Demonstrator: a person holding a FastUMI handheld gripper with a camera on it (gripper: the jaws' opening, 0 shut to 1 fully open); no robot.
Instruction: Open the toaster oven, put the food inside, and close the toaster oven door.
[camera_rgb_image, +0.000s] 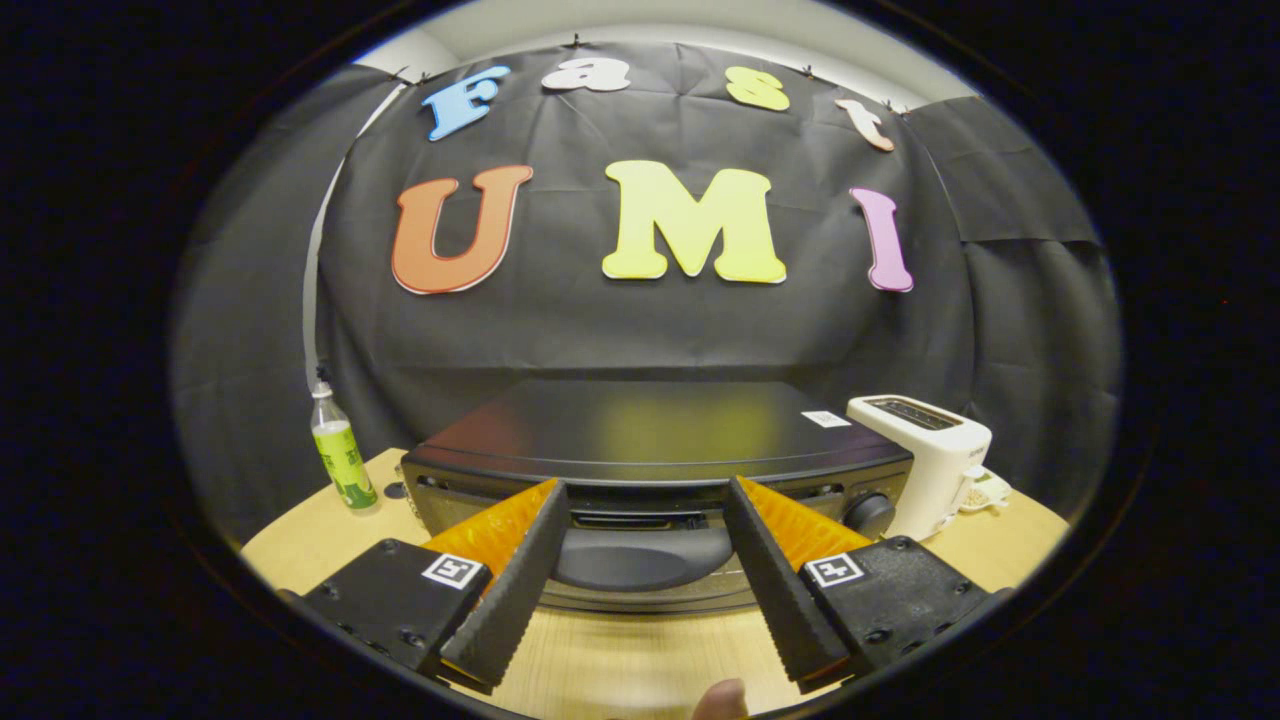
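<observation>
Jaws: spread wide apart, holding nothing; gripper (645, 490) sits low over the counter (640, 655), tips reaching the oven's upper front edge.
Toaster oven (650, 440): black, straight ahead on the counter, door shut; handle (645, 558) lies between the jaws; lower front hidden behind them.
Knob (868, 513): on the oven's right front, partly covered by the right jaw.
Food: cannot be made out.
White toaster (925, 450): right of the oven.
Green bottle (342, 455): left, near the wall.
Fingertip (722, 700): cut off at the bottom.
</observation>
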